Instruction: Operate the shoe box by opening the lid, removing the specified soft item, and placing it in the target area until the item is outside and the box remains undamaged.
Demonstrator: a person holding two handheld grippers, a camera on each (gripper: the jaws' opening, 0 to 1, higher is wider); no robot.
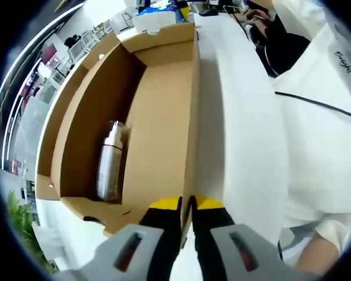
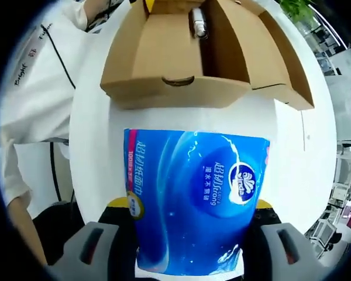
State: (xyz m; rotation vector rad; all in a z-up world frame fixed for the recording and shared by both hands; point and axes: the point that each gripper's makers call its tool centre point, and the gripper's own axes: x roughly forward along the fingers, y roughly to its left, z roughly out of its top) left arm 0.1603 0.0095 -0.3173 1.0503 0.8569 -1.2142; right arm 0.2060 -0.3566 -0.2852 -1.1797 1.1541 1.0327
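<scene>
The shoe box [image 2: 205, 64] is open, its wall pinched by the left gripper [image 1: 186, 206]. The tissue pack [image 2: 196, 199], already outside, is clamped in the right gripper [image 2: 193, 208]; placement remains.

Open box [image 1: 158, 111] with wide floor free, apart from one bottle [image 1: 111, 161] lying along the far wall. Near wall pinched between the left gripper [image 1: 186, 205] jaws, blocking entry there. Bare white table [image 2: 292, 146] beside and just before the box, partly taken by the blue pack [image 2: 193, 205] spanning the right gripper [image 2: 190, 219]; person's sleeve [image 1: 322, 117] crowding the near side.
</scene>
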